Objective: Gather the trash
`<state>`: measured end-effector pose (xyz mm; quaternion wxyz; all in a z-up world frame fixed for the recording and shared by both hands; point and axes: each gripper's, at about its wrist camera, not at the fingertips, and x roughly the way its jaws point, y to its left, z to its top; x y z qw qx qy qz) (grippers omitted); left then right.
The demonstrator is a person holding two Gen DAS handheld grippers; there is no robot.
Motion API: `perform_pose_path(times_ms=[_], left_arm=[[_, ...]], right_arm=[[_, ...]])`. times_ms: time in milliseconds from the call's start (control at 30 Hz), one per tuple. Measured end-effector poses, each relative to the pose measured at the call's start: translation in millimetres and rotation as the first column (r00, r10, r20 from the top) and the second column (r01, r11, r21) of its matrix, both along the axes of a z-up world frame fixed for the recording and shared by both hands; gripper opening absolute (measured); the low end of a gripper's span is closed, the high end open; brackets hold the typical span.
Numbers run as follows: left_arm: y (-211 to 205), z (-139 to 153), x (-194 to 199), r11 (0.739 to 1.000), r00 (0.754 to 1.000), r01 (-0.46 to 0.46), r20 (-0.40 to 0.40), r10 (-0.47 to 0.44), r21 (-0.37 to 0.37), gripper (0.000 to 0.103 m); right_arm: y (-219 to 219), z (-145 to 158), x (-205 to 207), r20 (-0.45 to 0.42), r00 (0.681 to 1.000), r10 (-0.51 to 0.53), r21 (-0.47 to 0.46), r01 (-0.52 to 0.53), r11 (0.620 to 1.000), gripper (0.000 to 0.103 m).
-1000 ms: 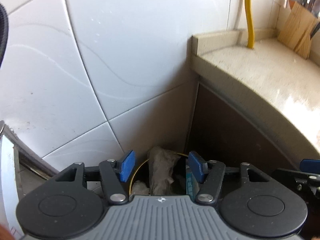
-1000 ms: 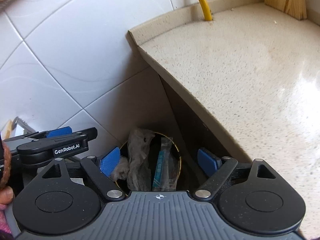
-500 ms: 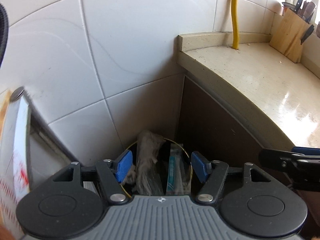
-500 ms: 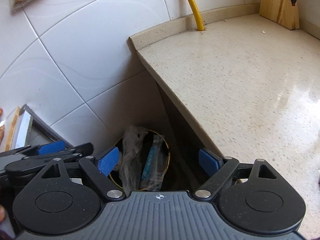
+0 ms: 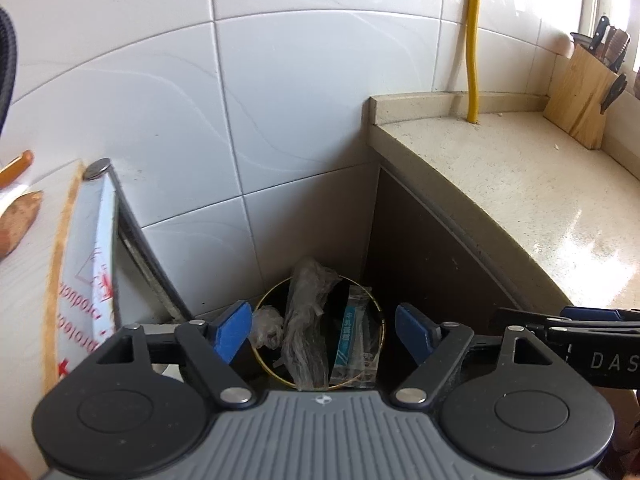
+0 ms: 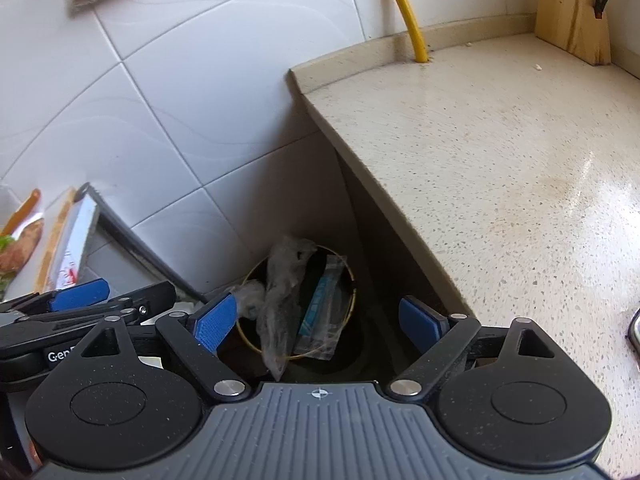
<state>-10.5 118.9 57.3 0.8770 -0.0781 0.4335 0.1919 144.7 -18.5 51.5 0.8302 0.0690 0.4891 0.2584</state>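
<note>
A round dark bin with a gold rim (image 5: 381, 322) (image 6: 354, 284) stands on the floor in the corner between the tiled wall and the counter cabinet. Inside lie a crumpled clear plastic bag (image 5: 306, 320) (image 6: 282, 292) and a blue-and-clear wrapper (image 5: 352, 340) (image 6: 320, 312). My left gripper (image 5: 324, 330) hangs open high above the bin, nothing between its blue pads. Beside it my right gripper (image 6: 318, 322) is also open and empty, above the bin. In the right wrist view the left gripper (image 6: 80, 304) shows at lower left.
A beige speckled counter (image 5: 520, 200) (image 6: 500, 152) runs to the right, with a wooden knife block (image 5: 584, 92) (image 6: 572, 8) and a yellow hose (image 5: 474, 40) (image 6: 404, 4) at the back. White tiles (image 5: 280, 100) form the wall. A board with red print (image 5: 88, 272) leans at left.
Both grippers have risen and pulled back from the bin, which now looks smaller and lower in both views. Both stayed open and empty.
</note>
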Motion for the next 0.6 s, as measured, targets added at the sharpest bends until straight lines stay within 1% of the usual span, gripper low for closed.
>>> perform_pose_path(times_ms=[200, 300, 500, 600], left_arm=[[-2.3, 8.0, -15.5, 1.000, 1.000, -0.028, 0.014, 0.028, 0.008, 0.079], [-3.8, 10.9, -22.6, 0.999, 0.999, -0.033, 0.021, 0.033, 0.013, 0.083], [-8.1, 15.3, -34.3, 0.997, 0.999, -0.050, 0.013, 0.049, 0.058, 0.091], [-6.9, 16.8, -39.8, 0.996, 0.998, -0.056, 0.018, 0.055, 0.071, 0.092]], right_arm=[[-2.7, 5.7, -11.0, 0.010, 1.000, 0.018, 0.013, -0.019, 1.000, 0.094], [-3.2, 7.5, -15.7, 0.014, 1.000, 0.026, 0.017, -0.026, 1.000, 0.094], [-3.5, 11.5, -25.2, 0.019, 0.999, 0.032, 0.026, -0.032, 0.999, 0.095], [-3.3, 12.4, -28.0, 0.018, 0.999, 0.033, 0.030, -0.034, 0.999, 0.096]])
